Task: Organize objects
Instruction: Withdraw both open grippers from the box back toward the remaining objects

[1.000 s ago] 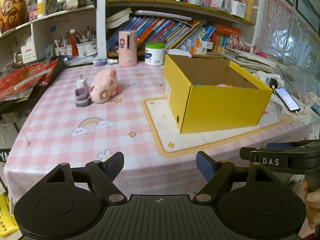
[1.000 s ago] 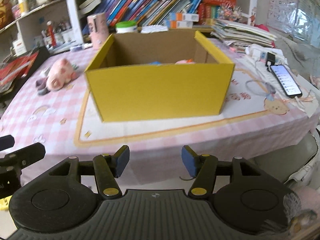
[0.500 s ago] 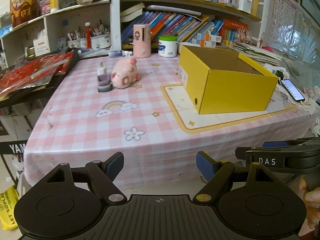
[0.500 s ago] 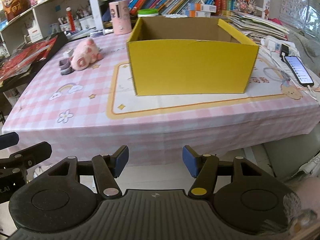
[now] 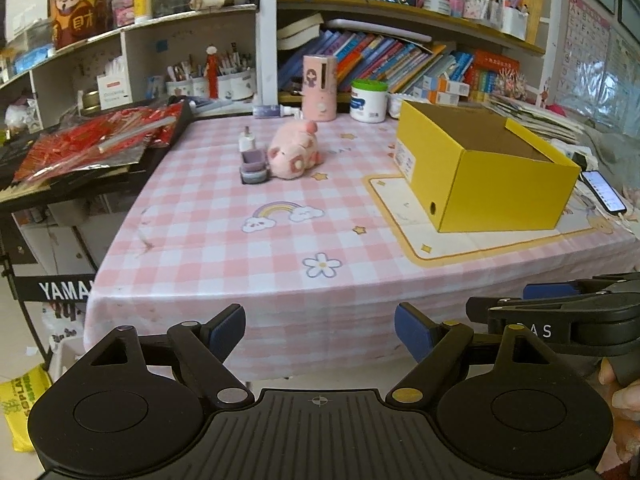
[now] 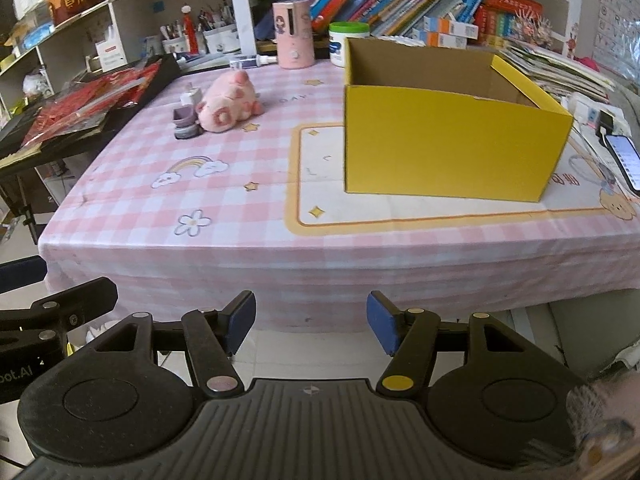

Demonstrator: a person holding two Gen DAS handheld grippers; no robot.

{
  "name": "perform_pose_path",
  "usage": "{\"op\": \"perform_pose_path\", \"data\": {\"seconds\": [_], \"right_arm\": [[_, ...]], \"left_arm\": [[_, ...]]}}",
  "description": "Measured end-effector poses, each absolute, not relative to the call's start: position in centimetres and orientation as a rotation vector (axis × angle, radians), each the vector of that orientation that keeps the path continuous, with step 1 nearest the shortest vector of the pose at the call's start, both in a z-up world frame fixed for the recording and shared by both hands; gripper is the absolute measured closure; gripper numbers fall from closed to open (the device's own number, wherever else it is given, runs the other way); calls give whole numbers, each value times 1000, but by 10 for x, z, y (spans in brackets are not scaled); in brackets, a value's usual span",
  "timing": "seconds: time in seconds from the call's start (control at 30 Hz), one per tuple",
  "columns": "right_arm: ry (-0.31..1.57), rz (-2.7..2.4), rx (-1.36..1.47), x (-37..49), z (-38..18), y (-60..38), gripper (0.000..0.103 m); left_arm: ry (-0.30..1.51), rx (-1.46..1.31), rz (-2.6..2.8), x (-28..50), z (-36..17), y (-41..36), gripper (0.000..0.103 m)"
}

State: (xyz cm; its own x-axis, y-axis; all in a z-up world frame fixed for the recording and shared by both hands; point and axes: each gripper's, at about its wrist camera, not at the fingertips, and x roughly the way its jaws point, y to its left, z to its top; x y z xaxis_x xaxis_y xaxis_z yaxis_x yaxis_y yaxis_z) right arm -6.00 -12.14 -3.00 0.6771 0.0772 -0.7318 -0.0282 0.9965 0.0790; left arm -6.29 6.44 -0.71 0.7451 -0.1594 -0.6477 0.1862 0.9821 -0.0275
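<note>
Hovering off the near edge of the table (image 5: pixel 208 248), both grippers empty.

Left gripper (image 5: pixel 320 330) has its jaws wide apart with nothing between them; right gripper (image 6: pixel 308 326) has its jaws apart too, a narrower gap that has just been widening, also with nothing in it. On the pink checked cloth, the yellow box (image 6: pixel 448 148) stands open at the right. Far left of it lies a pink plush pig (image 6: pixel 228 106), with a small purple container (image 6: pixel 185 122) and a little white bottle (image 5: pixel 247 142) just beside it. A phone (image 5: pixel 603 191) lies right of the box.
</note>
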Motion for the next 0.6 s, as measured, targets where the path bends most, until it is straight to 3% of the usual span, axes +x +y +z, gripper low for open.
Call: {"op": "perform_pose_path", "data": {"seconds": [0.6], "right_arm": [[813, 146, 20, -30, -30, -85, 43]], "left_arm": [[709, 11, -123, -42, -9, 92, 19]]}}
